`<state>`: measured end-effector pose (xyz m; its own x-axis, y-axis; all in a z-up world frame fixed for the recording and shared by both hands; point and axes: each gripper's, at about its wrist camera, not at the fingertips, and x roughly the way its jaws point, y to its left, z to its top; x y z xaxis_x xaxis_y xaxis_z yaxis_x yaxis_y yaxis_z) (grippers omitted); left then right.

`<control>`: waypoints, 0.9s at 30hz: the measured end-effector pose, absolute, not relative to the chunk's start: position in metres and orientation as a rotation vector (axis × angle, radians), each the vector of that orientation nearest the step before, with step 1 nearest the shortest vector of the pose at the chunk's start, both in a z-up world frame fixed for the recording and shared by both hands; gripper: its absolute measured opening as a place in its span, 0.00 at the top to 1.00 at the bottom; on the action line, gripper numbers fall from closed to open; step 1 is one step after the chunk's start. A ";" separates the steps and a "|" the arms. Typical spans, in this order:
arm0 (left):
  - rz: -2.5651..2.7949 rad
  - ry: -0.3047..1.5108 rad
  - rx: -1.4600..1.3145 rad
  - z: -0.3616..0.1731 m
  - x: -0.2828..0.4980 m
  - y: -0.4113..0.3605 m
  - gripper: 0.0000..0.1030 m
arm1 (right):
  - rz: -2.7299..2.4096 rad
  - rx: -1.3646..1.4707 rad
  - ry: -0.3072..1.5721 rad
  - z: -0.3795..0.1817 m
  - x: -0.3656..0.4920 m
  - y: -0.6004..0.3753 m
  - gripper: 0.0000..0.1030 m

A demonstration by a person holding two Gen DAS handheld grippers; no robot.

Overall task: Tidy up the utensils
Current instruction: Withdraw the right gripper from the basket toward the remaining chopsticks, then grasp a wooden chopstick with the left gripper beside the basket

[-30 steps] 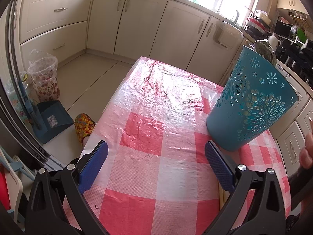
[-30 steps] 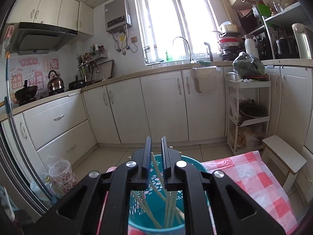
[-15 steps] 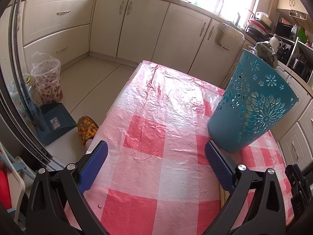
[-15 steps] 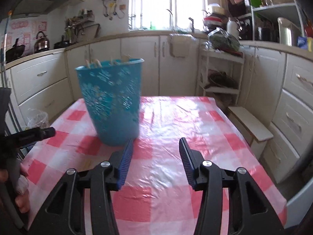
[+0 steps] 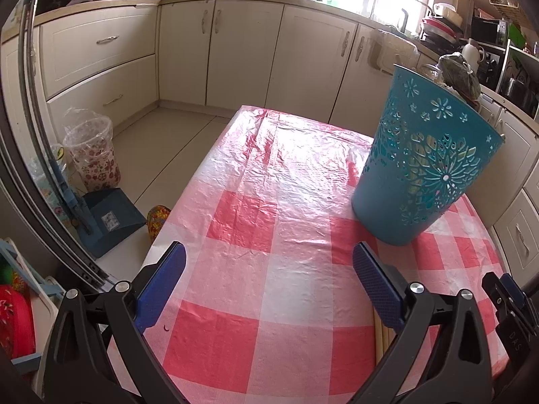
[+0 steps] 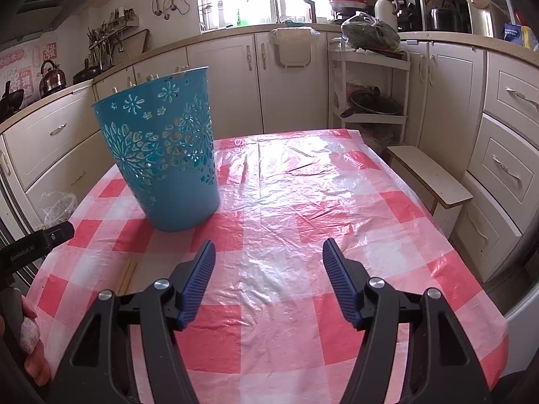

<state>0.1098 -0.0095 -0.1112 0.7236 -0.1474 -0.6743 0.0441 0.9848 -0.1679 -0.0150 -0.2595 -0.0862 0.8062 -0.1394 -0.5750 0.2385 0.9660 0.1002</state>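
A glossy, wrinkled plastic sheet covers the checked cloth on the desk (image 6: 303, 202). The basket (image 6: 161, 155) is smooth teal plastic with pierced flower cutouts. Pale wooden-looking chopsticks (image 6: 126, 274) lie matt beside it. The right gripper (image 6: 269, 282) has ribbed blue pads (image 6: 198, 279) on matt black plastic arms.

Basket (image 6: 161, 155) on table (image 6: 337, 202); chopsticks (image 6: 127, 274) before basket.

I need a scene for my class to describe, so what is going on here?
A person holds a gripper in each hand over a table with a red checked cloth. Both the left gripper and the right gripper are open and hold nothing. A blue basket stands on the table with chopsticks poking out of it. One more pair of chopsticks lies on the cloth near the left gripper.
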 end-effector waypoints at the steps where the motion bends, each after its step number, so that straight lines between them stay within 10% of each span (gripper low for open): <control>1: -0.109 0.757 -0.138 -0.111 0.108 -0.011 0.08 | -0.202 0.163 0.598 -0.086 -0.016 -0.258 0.38; 27: -0.115 0.846 -0.152 -0.113 0.092 0.008 0.08 | 0.104 -0.048 0.810 -0.110 -0.013 -0.156 0.49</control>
<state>0.0919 0.0075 -0.1134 0.6579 -0.1612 -0.7356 0.0406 0.9830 -0.1791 -0.0126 -0.1561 -0.1096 0.6849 0.0747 -0.7248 -0.1113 0.9938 -0.0027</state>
